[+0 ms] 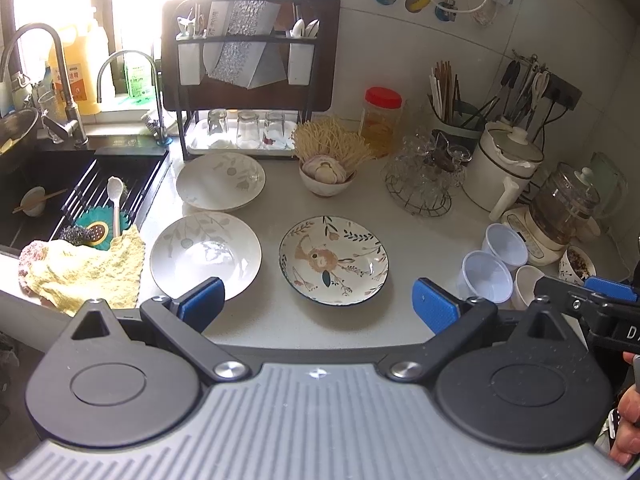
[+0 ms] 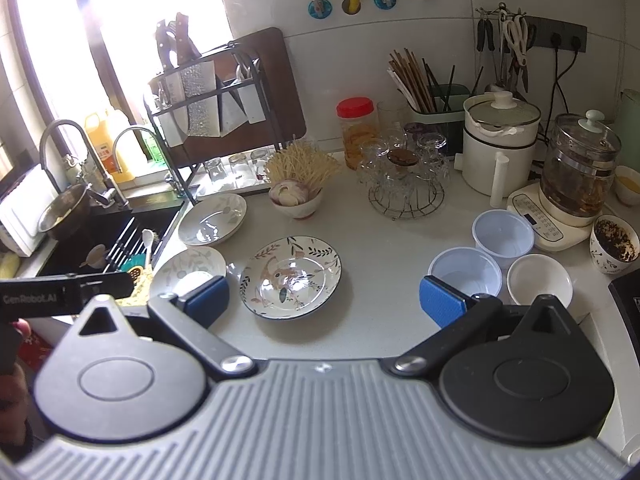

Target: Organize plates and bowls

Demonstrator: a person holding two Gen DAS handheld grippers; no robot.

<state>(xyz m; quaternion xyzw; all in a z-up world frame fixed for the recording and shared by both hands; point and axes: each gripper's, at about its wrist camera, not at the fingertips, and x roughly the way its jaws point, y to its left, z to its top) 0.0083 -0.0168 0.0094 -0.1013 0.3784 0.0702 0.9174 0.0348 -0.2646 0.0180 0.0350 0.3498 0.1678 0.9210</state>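
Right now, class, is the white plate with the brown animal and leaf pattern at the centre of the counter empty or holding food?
Empty. The white plate with the brown animal and leaf pattern shows its whole painted inside, uncovered, in both views.

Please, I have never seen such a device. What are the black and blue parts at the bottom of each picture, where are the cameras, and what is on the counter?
A person holds two hand-held grippers; each carries its own camera looking forward along two blue-padded fingers. One picture is from the left gripper, the other from the right gripper. Both are open and hold nothing. On the counter lie a painted plate, two pale plates, plastic cups and a kettle. The sink is at the left.
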